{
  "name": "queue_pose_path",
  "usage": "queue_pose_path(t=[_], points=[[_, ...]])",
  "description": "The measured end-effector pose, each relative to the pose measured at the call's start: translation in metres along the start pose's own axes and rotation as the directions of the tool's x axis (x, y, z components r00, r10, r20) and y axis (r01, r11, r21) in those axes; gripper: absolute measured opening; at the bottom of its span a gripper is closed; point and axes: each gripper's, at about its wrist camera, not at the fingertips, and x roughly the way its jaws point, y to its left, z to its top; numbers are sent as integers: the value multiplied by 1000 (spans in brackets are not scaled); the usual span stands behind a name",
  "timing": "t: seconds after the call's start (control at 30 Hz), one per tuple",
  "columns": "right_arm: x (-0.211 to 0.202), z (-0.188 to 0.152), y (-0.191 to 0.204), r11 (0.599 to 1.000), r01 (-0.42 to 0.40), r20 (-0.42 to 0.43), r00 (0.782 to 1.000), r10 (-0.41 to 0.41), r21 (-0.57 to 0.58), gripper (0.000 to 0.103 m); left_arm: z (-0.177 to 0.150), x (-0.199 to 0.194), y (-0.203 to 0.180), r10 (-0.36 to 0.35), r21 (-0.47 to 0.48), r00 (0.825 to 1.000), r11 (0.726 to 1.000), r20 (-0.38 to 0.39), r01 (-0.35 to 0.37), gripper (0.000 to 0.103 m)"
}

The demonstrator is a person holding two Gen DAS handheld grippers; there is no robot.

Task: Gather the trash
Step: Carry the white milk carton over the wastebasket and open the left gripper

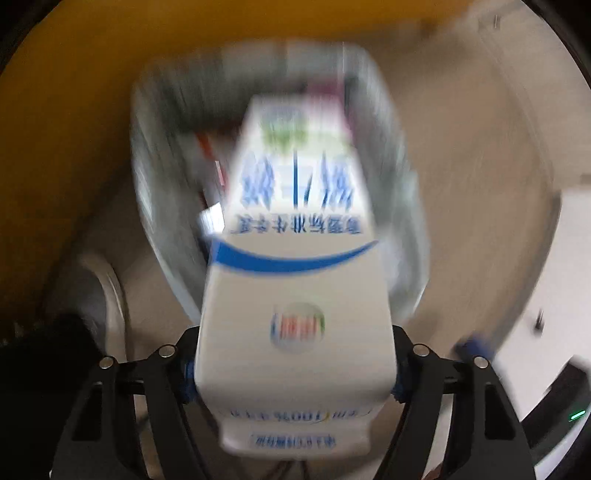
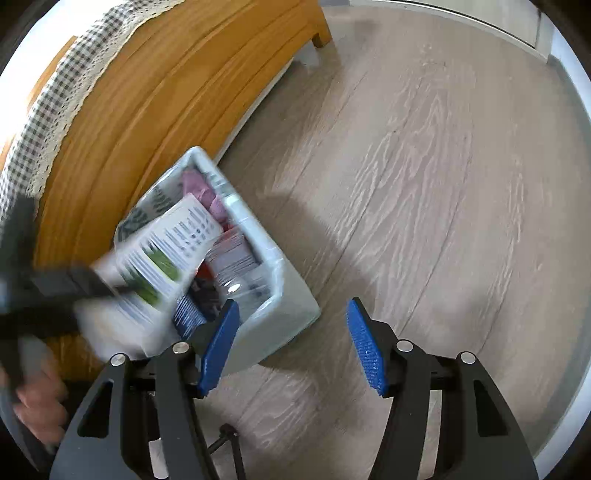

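Note:
My left gripper [image 1: 295, 380] is shut on a white milk carton [image 1: 295, 295] with blue print, held over the open trash bin [image 1: 399, 206]; the view is blurred by motion. In the right wrist view the same carton [image 2: 159, 258] hangs above the pale lined bin [image 2: 280, 288], which holds several wrappers and packets. The left gripper's dark arm [image 2: 55, 291] shows there at the left. My right gripper [image 2: 291, 347] is open and empty, just above the floor beside the bin's near corner.
A wooden bed frame [image 2: 147, 122] with a checked cover [image 2: 48, 107] stands right behind the bin. Grey wood-grain floor [image 2: 443, 184] spreads to the right. A white wall base [image 2: 480, 26] runs along the far edge.

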Motion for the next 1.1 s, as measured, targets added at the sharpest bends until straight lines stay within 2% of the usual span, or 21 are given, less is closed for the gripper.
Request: queue_pose_path(t=[0.03,0.13,0.23,0.37,0.43,0.5,0.57,0.6,0.7,0.73,0.9,1.0,1.1], points=[[-1,0,2,1000,-1,6,1000,2,-4,59,-4,17,0,28,20,998,999,-55,-27,70],[-5,3,3,1000,-6,20,1000,6,-1,59,-8,33,10,82,10,993,997,-82,-81,70],[-10,6,5,1000,-15,38,999,15,3,59,-4,32,17,19,-11,997,1000,-73,-19,70],[-11,6,14,1000,-22,42,999,22,-9,59,-5,32,12,37,4,997,999,-67,-37,73],[-10,5,19,1000,-20,40,999,21,-19,59,-4,27,6,35,-9,997,999,-66,-36,84],[-12,6,24,999,-23,41,999,24,-31,59,0,20,2,40,-19,998,999,-40,-41,89],[-15,8,26,999,-12,45,999,14,-49,59,2,13,6,62,-12,998,998,-30,-63,89],[-16,8,27,999,-4,50,999,7,-54,59,3,9,10,49,-12,999,999,-16,-49,88],[-24,9,27,999,-5,58,998,8,-51,59,10,-1,25,27,-17,995,1000,91,-26,77],[-26,10,27,999,1,62,998,3,-52,59,13,-2,25,29,-11,994,1000,106,-28,77],[-37,7,30,998,13,67,998,-9,-58,59,15,-7,23,5,23,995,1000,98,-7,78],[-45,6,39,996,17,67,998,-11,-86,59,15,-21,29,6,-24,991,1000,133,-3,79],[-54,6,51,994,22,76,997,-14,-111,59,18,-41,34,-24,-68,990,997,138,33,79]])
